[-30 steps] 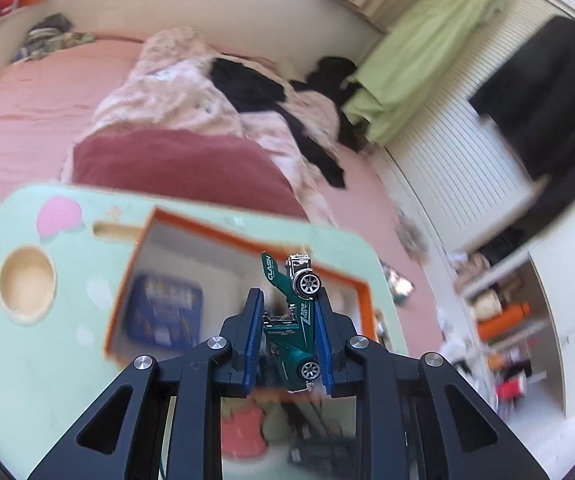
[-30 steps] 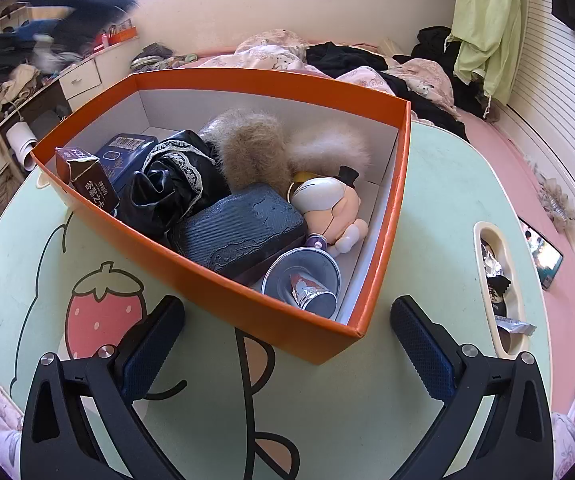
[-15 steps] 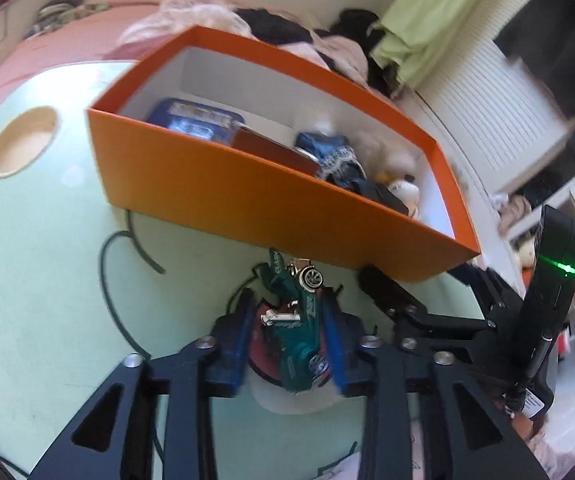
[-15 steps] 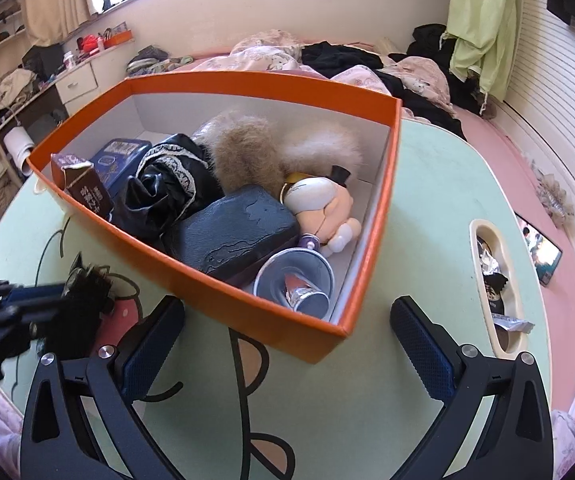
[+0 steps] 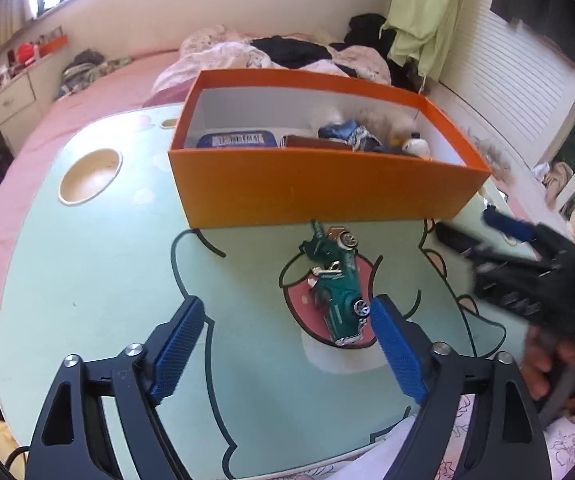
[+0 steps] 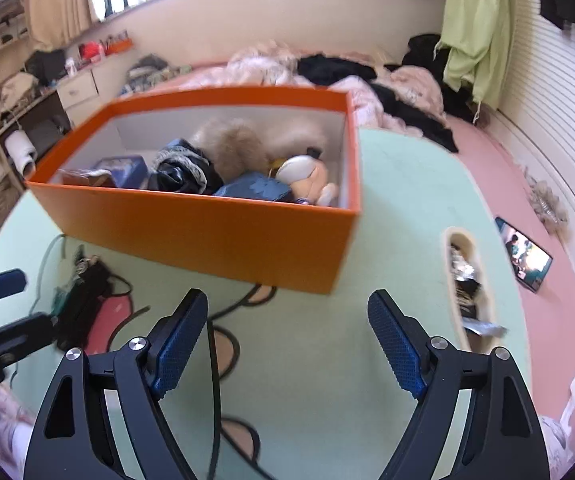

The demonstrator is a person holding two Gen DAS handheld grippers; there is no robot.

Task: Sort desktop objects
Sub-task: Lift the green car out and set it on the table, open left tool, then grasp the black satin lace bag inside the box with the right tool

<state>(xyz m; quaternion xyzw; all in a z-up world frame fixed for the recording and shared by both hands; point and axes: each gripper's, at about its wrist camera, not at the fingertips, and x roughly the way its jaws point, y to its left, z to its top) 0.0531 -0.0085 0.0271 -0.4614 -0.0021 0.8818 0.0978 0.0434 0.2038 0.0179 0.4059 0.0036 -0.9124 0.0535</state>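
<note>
The left gripper has just been opening its jaws, and they now stand wide apart with the green toy car lying free on the counter between them, close to the right-hand pad but, by the look of it, no longer squeezed; the car rests on the red strawberry print just in front of the near wall of the orange box, not inside it. The right gripper hangs over bare counter near the box's right corner; its jaws have just been narrowing a little, yet they are open and hold nothing.

The step in hand seems to be a release of the car onto the counter; if the car belongs with the other things, the next move calls for a fresh, squarer grip along its body, a lift above the near wall and a drop into a free spot, which looks scarce.

Counted: one toy car, one box, two grippers; inside the box, one blue tin, one doll, one dark pouch, one fur piece.
</note>
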